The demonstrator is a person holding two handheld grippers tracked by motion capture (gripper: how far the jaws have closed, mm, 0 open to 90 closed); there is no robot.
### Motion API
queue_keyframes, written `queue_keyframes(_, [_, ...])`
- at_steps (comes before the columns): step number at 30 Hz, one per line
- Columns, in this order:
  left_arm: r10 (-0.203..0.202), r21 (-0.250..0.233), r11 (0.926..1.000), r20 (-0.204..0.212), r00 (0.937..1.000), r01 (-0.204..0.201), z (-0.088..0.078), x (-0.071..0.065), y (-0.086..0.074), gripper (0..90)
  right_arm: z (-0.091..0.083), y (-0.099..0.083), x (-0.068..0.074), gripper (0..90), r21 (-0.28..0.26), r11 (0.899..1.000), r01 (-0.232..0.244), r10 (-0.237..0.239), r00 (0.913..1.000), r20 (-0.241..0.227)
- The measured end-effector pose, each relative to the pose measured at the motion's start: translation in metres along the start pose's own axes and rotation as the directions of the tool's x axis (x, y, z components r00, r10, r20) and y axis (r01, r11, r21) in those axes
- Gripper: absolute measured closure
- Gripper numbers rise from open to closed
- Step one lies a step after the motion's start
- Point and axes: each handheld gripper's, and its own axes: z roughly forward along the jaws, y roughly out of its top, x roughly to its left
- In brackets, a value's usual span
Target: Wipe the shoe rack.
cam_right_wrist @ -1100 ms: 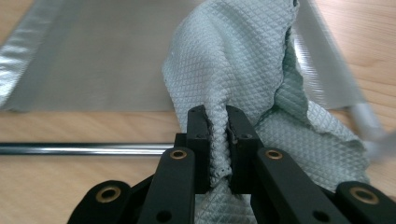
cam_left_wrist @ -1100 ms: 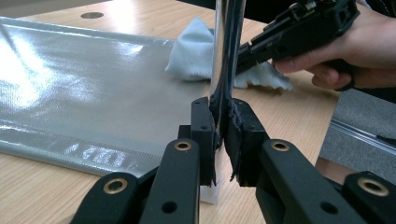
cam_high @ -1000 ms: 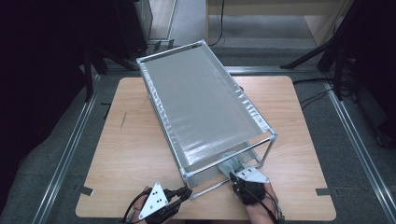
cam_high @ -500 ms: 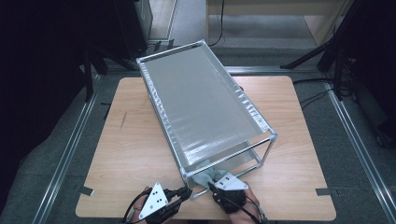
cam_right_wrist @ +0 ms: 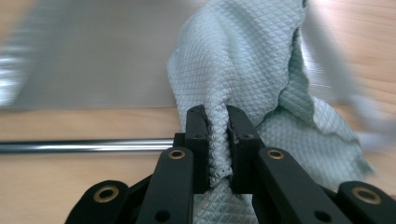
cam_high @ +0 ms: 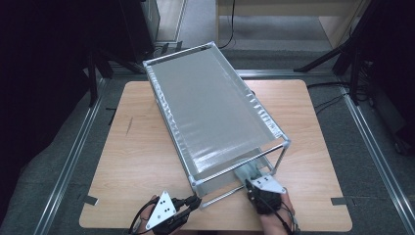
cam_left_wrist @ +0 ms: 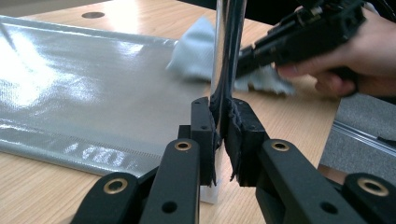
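Observation:
A metal-tube rack (cam_high: pixel 284 143) with a silver fabric top (cam_high: pixel 215 112) stands slantwise on the wooden table (cam_high: pixel 137 152). My left gripper (cam_high: pixel 195 201) is shut on the rack's near corner post (cam_left_wrist: pixel 227 56), and its jaws (cam_left_wrist: pixel 222 135) clamp the tube low down. My right gripper (cam_high: pixel 247 175) reaches in under the rack's near end, shut on a pale blue-green waffle cloth (cam_right_wrist: pixel 243 60). The cloth (cam_left_wrist: pixel 196 51) lies bunched on the lower silver sheet (cam_left_wrist: pixel 93 84), with the right gripper (cam_left_wrist: pixel 245 63) beside the post.
A chrome bottom bar (cam_right_wrist: pixel 84 145) of the rack runs just above the table in front of my right gripper. Bare tabletop lies left of the rack (cam_high: pixel 132 147) and right of it (cam_high: pixel 313 147). Metal floor rails (cam_high: pixel 73 161) flank the table.
My right hand slid left along the rack's near end with the cloth, then came back to the right. The left gripper kept still on the post.

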Motion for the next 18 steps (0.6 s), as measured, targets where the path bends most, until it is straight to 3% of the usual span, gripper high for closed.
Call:
queue_keyframes(3, [-0.001, 0.0, 1.0, -0.002, 1.0, 0.001, 0.0, 0.0, 0.0, 82.4, 0.004, 0.001, 0.032, 81.4, -0.003, 0.999, 0.046, -0.046, 0.9932, -0.107])
queue_keyframes(6, [-0.001, -0.001, 1.0, -0.003, 1.0, 0.001, 0.0, -0.001, 0.0, 82.5, 0.008, 0.002, 0.067, 80.8, -0.005, 0.993, 0.118, -0.116, 0.9719, -0.205])
queue_keyframes(8, [0.001, 0.0, 1.0, -0.004, 1.0, -0.001, 0.0, -0.001, 0.0, 82.5, 0.011, 0.003, 0.083, 80.7, -0.01, 0.987, 0.163, -0.161, 0.959, -0.233])
queue_keyframes(9, [0.0, 0.0, 1.0, -0.004, 1.0, 0.0, -0.001, 0.0, 0.0, 82.5, 0.012, 0.003, 0.086, 80.7, -0.009, 0.985, 0.17, -0.167, 0.9578, -0.234])
queue_keyframes(11, [0.001, 0.0, 1.0, -0.004, 1.0, -0.001, -0.001, 0.0, 0.0, 82.5, 0.015, 0.005, 0.08, 80.5, -0.003, 0.987, 0.162, -0.158, 0.9604, -0.229])
queue_keyframes(14, [0.0, 0.0, 1.0, -0.002, 1.0, 0.0, -0.001, 0.0, 0.0, 82.5, 0.019, 0.005, 0.056, 80.3, 0.009, 0.993, 0.118, -0.115, 0.98, -0.162])
queue_keyframes(16, [0.001, 0.0, 1.0, -0.004, 1.0, -0.001, 0.0, 0.0, 0.0, 82.5, 0.019, 0.006, 0.034, 80.4, 0.01, 0.997, 0.076, -0.075, 0.9936, -0.085])
queue_keyframes(18, [0.0, 0.0, 1.0, -0.002, 1.0, 0.0, 0.0, 0.0, 0.0, 82.5, 0.016, 0.005, 0.013, 80.3, 0.009, 0.998, 0.055, -0.055, 0.9985, 0.003])
